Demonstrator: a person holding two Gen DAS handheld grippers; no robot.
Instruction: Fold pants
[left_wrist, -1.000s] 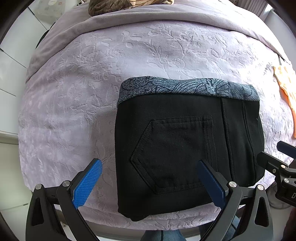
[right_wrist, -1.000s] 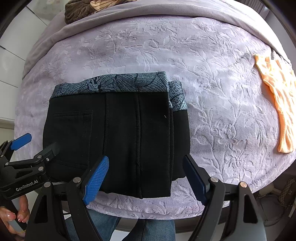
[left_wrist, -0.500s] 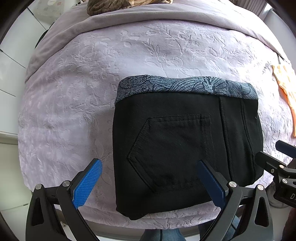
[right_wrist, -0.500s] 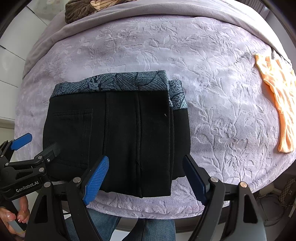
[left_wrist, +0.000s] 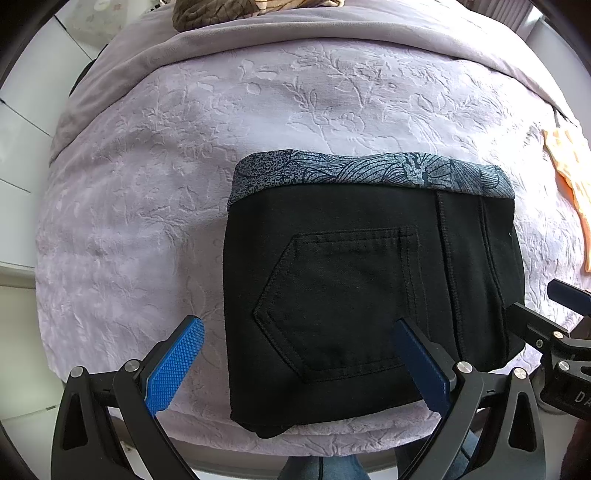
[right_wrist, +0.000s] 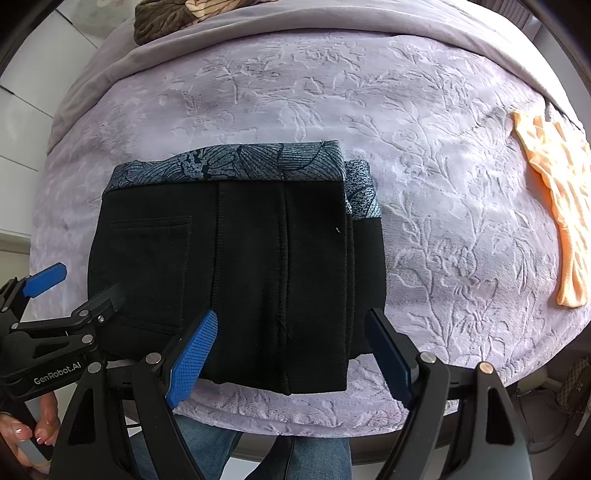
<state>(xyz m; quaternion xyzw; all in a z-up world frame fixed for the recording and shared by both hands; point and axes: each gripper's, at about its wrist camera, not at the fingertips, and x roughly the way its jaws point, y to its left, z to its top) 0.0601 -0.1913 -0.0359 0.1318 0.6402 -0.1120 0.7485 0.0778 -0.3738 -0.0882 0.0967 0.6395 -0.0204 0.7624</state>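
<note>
The black pants (left_wrist: 369, 288) lie folded into a compact rectangle near the front edge of the lilac bedspread (left_wrist: 184, 184), with a grey patterned waistband along the far side and a back pocket facing up. In the right wrist view the same pants (right_wrist: 251, 266) show stacked folded layers at their right side. My left gripper (left_wrist: 295, 362) hovers open above the pants' near left part, holding nothing. My right gripper (right_wrist: 291, 350) hovers open above the near right part, also with nothing between its blue fingers. Each gripper shows at the edge of the other's view.
An orange garment (right_wrist: 557, 206) lies at the bed's right edge. A brown patterned cloth (left_wrist: 236, 14) sits at the far end on a grey blanket. A person's hand (right_wrist: 26, 435) and jeans-clad legs (right_wrist: 295, 454) are at the bed's front edge.
</note>
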